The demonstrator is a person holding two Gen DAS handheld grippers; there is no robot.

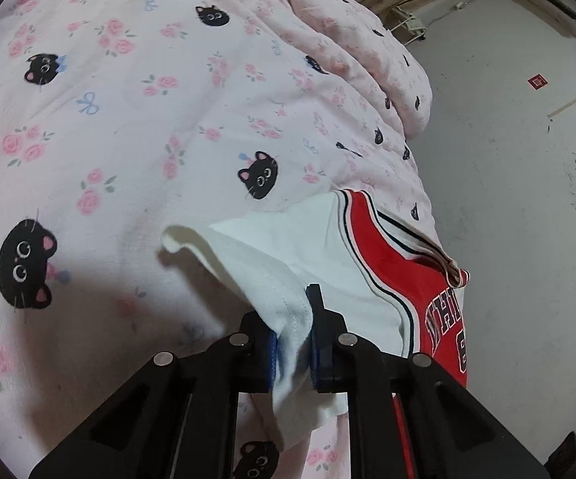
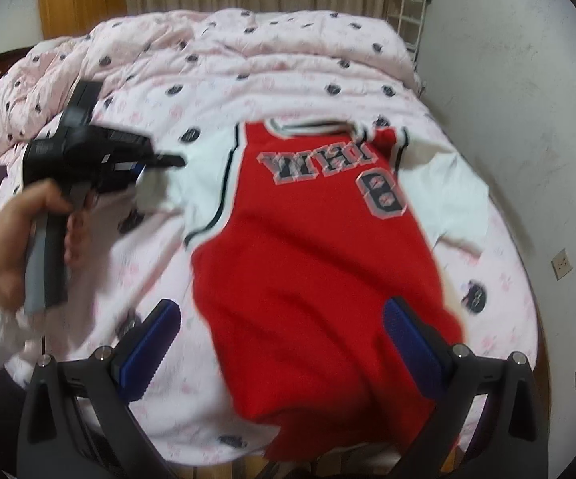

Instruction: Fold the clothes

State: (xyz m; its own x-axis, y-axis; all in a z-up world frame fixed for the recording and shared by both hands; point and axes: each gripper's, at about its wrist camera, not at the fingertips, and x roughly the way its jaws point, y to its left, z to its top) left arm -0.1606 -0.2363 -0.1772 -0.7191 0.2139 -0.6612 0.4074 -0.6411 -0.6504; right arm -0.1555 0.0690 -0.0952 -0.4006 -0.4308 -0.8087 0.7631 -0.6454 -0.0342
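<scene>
The red jersey (image 2: 312, 263) with white sleeves lies face up on the bed (image 2: 272, 80), collar far. My left claw (image 1: 292, 343) pinches the left sleeve's hem (image 1: 288, 311), lifted, probably for folding inward. My right claw (image 2: 280, 343), spread wide, hovers over the near hem.

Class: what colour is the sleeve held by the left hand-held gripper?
White sleeve, clearest in left wrist view.
</scene>
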